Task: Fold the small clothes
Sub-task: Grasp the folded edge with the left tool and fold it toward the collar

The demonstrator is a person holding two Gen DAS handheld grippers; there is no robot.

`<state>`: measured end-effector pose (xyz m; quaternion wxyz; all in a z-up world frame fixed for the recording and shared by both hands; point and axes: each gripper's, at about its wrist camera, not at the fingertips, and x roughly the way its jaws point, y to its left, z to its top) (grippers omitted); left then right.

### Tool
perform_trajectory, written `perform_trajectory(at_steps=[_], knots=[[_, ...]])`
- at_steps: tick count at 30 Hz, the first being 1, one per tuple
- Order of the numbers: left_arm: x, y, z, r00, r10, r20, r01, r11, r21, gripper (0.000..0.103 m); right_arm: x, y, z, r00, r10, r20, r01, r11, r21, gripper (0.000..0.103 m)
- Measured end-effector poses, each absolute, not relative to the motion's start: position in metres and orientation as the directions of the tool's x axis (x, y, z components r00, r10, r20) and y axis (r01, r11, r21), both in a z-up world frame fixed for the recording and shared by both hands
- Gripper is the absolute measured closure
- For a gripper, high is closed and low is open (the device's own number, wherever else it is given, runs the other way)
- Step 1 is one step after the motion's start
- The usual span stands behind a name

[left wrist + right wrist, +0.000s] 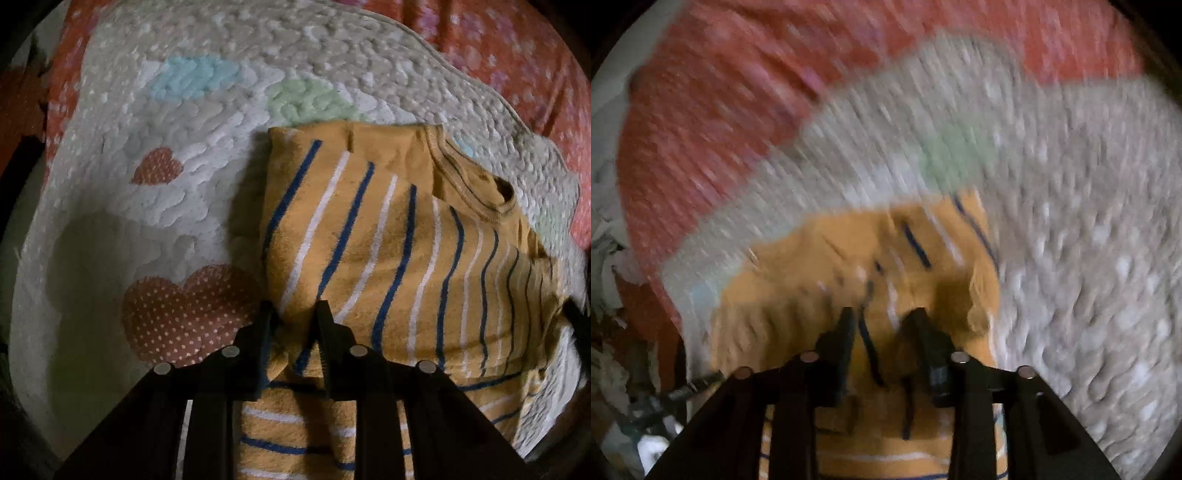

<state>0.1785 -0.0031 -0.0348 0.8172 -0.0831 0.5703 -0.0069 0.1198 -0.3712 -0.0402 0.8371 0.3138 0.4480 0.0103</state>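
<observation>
The yellow striped shirt (pixel 388 236) is lying half-folded on the quilted mat (pixel 166 122), collar toward the far right. The left gripper (pixel 293 308) is pinching its near-left edge between its fingers. The right gripper (pixel 882 314) is blurred; fingers apart, seemingly around cloth.

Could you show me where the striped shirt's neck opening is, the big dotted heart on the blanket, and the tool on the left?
Striped shirt (pixel 476 188): left wrist view, on its ribbed collar.
Dotted heart (pixel 184 314): left wrist view, on its middle.
Left gripper (pixel 293 308): left wrist view, between its fingertips.
</observation>
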Motion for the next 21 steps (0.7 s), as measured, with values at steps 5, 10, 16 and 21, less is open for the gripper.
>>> perform_trajectory(at_steps=[5, 10, 16, 21], knots=[[0.181, 0.035, -0.044, 0.347, -0.230, -0.909, -0.167, 0.939, -0.301, 0.067, 0.114, -0.383, -0.039, 0.633, 0.330, -0.700, 0.281, 0.745, 0.605, 0.066], [0.159, 0.045, -0.027, 0.394, -0.224, -0.891, -0.113, 0.951, -0.289, 0.065, 0.082, -0.381, -0.023, 0.652, 0.244, -0.718, 0.304, 0.783, 0.542, 0.058], [0.103, 0.058, -0.034, 0.344, -0.229, -0.911, -0.065, 0.962, -0.266, 0.064, 0.025, -0.378, -0.057, 0.558, 0.292, -0.777, 0.391, 0.733, 0.557, 0.053], [0.042, 0.062, -0.036, 0.388, -0.265, -0.883, -0.029, 0.954, -0.299, 0.064, -0.031, -0.352, -0.081, 0.500, 0.401, -0.768, 0.380, 0.695, 0.610, 0.053]])
